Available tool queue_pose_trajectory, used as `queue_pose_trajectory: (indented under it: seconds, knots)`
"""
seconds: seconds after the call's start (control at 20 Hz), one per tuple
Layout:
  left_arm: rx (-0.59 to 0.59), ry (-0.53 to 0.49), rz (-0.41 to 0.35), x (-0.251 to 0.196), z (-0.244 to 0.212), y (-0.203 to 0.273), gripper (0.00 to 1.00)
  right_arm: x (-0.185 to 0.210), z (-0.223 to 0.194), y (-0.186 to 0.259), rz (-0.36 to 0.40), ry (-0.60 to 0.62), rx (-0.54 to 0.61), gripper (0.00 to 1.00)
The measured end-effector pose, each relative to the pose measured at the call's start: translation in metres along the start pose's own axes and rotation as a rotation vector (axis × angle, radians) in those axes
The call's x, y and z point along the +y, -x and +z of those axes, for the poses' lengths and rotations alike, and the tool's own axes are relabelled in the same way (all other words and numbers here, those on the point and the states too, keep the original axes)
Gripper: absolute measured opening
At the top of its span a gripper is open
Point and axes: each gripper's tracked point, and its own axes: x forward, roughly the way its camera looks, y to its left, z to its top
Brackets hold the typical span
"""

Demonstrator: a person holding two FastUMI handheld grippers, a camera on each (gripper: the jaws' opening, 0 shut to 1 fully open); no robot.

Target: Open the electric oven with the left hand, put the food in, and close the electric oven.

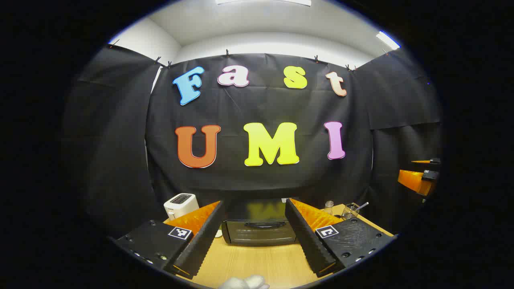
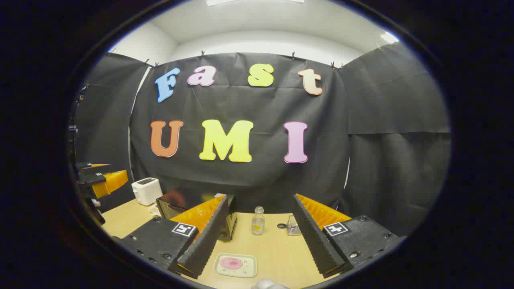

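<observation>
The black electric oven (image 1: 257, 235) stands on the wooden table (image 1: 257, 265) with its door closed, straight ahead of my left gripper (image 1: 253, 202). That gripper hovers open above the table, short of the oven, with nothing between its fingers. In the right gripper view the oven (image 2: 170, 204) sits at left, partly behind one finger. A square white plate with a pink round food item (image 2: 235, 265) lies on the table just below my right gripper (image 2: 262, 197), which is open and holds nothing. The left gripper (image 2: 102, 180) also appears at the far left of that view.
A white toaster (image 1: 180, 204) stands left of the oven. To its right are a small clear bottle (image 2: 258, 221), a dark lid (image 2: 282, 226) and a wire holder (image 1: 351, 210). A white lumpy object (image 1: 245, 283) lies at the near table edge. The other gripper (image 1: 419, 178) hangs at far right.
</observation>
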Motion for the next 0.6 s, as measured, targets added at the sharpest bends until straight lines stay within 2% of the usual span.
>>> queue_pose_trajectory:
  seconds: [0.15,0.2,0.3,0.35,0.45,0.5,0.6]
  knots:
    - [-0.001,0.0,0.0,0.0,0.0,-0.002,0.96,0.001,-0.001,-0.002,0.003,-0.006,0.001,1.0]
    - [0.0,-0.001,-0.002,-0.001,-0.001,-0.003,0.96,0.001,-0.001,-0.002,0.002,-0.007,0.003,0.96]
    - [0.003,-0.003,-0.004,-0.002,-0.003,-0.005,0.96,0.0,-0.004,-0.001,0.004,-0.007,0.007,0.96]
    - [0.004,-0.006,-0.005,-0.003,-0.004,-0.006,0.96,-0.001,-0.004,-0.001,0.001,-0.006,0.01,1.0]
    - [0.008,-0.011,-0.007,-0.004,-0.007,-0.009,0.96,-0.004,-0.006,0.0,-0.003,-0.004,0.014,0.96]
    - [0.012,-0.013,-0.008,-0.006,-0.009,-0.011,0.96,-0.005,-0.008,0.0,-0.005,-0.004,0.018,1.0]
    - [0.011,-0.018,-0.013,-0.009,-0.013,-0.017,0.96,-0.008,-0.01,0.001,-0.012,-0.003,0.027,1.0]
